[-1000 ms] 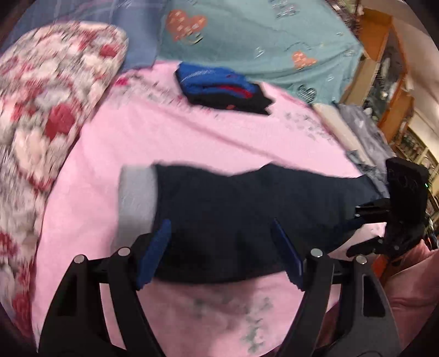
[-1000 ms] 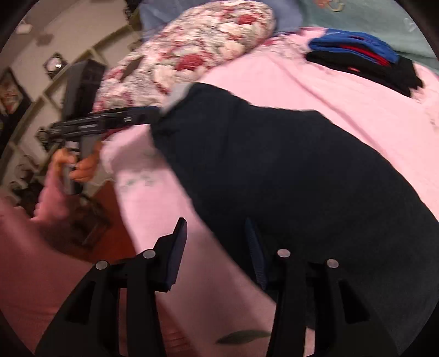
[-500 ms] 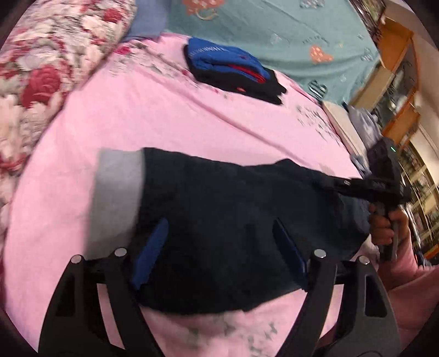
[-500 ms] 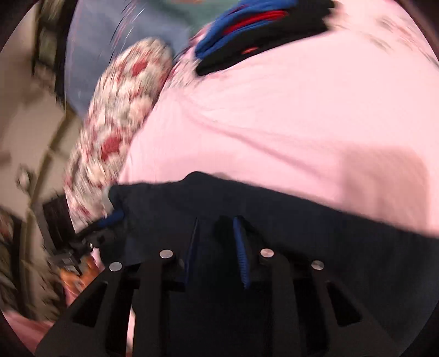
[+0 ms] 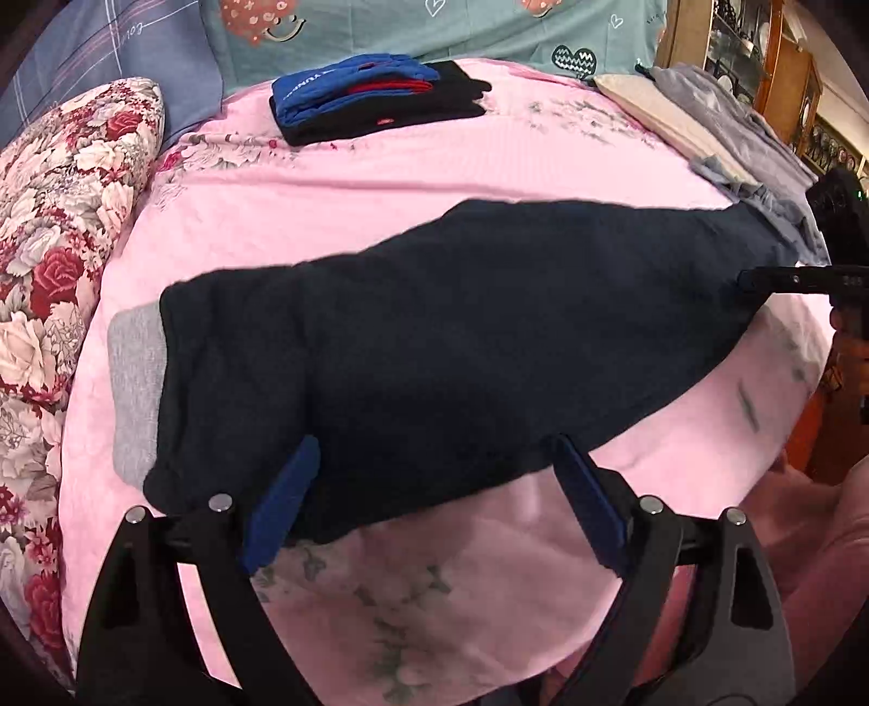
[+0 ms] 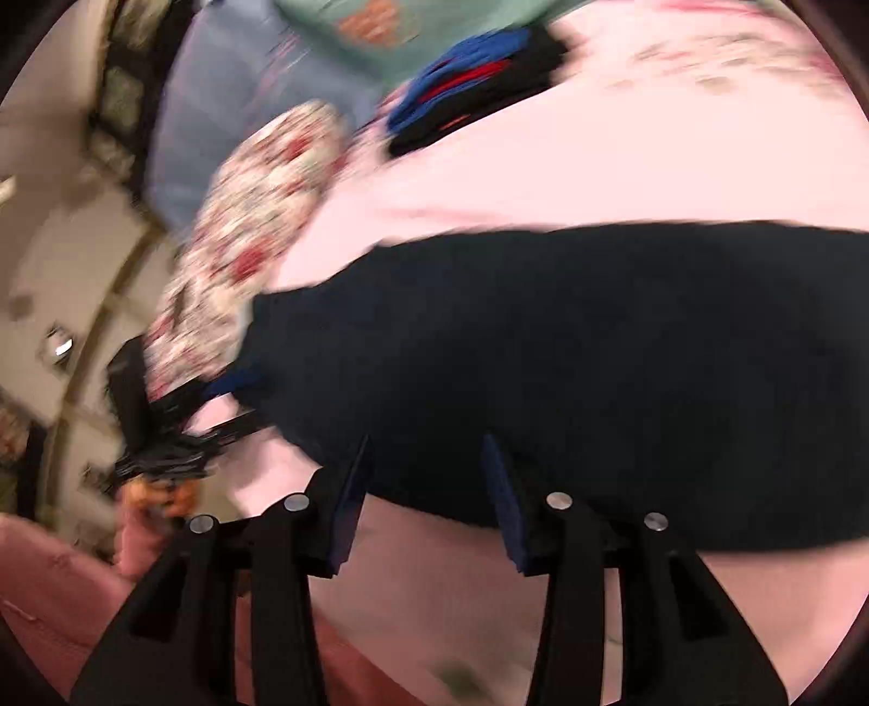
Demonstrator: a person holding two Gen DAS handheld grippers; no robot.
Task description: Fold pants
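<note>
Dark navy pants (image 5: 461, 336) with a grey waistband (image 5: 136, 391) lie flat across the pink bedsheet (image 5: 380, 179). My left gripper (image 5: 434, 489) is open, its blue pads over the pants' near edge, holding nothing. The other gripper shows in the left wrist view at the right end of the pants (image 5: 787, 279). In the blurred right wrist view the pants (image 6: 570, 369) fill the middle. My right gripper (image 6: 429, 478) is open at their near edge. The left gripper shows there at the left end (image 6: 217, 413).
A folded stack of blue, red and black clothes (image 5: 375, 98) sits at the far side of the bed. A floral pillow (image 5: 60, 228) lies left. Grey and beige garments (image 5: 722, 114) are piled at the far right. Wooden cabinets (image 5: 760, 49) stand beyond.
The right gripper has opened from nearly shut on the pants. The left gripper has drawn back towards the near edge. The pants lie more spread out.
</note>
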